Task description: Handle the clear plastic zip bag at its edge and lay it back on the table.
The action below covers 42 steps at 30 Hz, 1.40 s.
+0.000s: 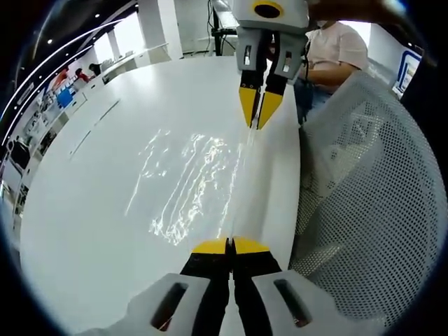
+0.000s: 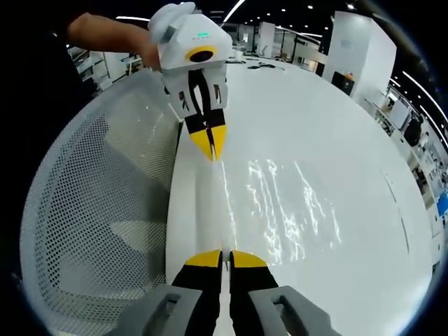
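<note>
The clear plastic zip bag [image 1: 187, 183] shows as wrinkled glints over the white table [image 1: 84, 210]. Its near edge runs as a taut line between the two grippers. My left gripper [image 1: 229, 246] is shut on one end of that edge, yellow tips pressed together. My right gripper [image 1: 255, 117] comes in from the top, shut on the other end. In the right gripper view, my right gripper [image 2: 225, 259] pinches the bag [image 2: 287, 210] edge at the bottom, and the left gripper [image 2: 210, 145] holds the far end. I cannot tell whether the bag touches the table.
A white mesh chair back [image 1: 371, 196] stands close along the table's edge [image 2: 98, 210]. A seated person in a pink top [image 1: 337, 43] is beyond the right gripper. A hand [image 2: 112, 33] holds the left gripper. Desks and shelves [image 1: 49, 105] line the room's far side.
</note>
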Each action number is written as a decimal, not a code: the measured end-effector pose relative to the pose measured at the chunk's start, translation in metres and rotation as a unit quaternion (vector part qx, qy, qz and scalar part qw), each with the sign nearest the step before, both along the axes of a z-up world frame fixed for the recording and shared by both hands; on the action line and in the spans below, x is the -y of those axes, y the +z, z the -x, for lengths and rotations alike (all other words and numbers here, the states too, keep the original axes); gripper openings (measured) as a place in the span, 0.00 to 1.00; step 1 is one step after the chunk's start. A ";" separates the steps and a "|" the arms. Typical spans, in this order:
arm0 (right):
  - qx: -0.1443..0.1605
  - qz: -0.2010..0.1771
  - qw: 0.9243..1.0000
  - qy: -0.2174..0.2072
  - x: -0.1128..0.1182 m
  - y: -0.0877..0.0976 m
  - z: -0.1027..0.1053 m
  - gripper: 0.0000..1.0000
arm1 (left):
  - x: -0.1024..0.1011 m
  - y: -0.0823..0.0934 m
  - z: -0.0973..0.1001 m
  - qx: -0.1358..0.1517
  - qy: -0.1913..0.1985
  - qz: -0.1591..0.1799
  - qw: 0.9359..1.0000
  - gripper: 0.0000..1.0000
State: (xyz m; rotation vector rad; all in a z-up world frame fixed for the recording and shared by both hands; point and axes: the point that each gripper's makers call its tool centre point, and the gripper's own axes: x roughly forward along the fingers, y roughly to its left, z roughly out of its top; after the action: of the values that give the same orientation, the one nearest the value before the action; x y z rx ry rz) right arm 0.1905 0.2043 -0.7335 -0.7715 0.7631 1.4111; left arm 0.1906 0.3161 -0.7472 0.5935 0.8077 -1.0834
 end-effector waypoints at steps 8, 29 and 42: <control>0.004 0.006 1.000 0.000 0.001 0.000 0.000 0.00 | 0.001 0.001 0.000 0.003 -0.006 -0.002 1.000 0.00; -0.014 -0.016 1.000 0.011 -0.007 0.003 0.003 0.04 | -0.003 -0.003 0.000 0.040 -0.038 -0.014 0.998 0.00; -0.022 -0.040 0.999 0.004 -0.019 0.013 0.001 0.07 | 0.000 -0.003 -0.002 0.058 -0.063 -0.028 0.996 0.00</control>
State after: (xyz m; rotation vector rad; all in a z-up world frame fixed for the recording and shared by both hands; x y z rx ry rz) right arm 0.1895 0.2232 -0.7203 -0.6839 0.7346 1.4606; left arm 0.1924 0.3162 -0.7505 0.7557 0.7090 -1.1332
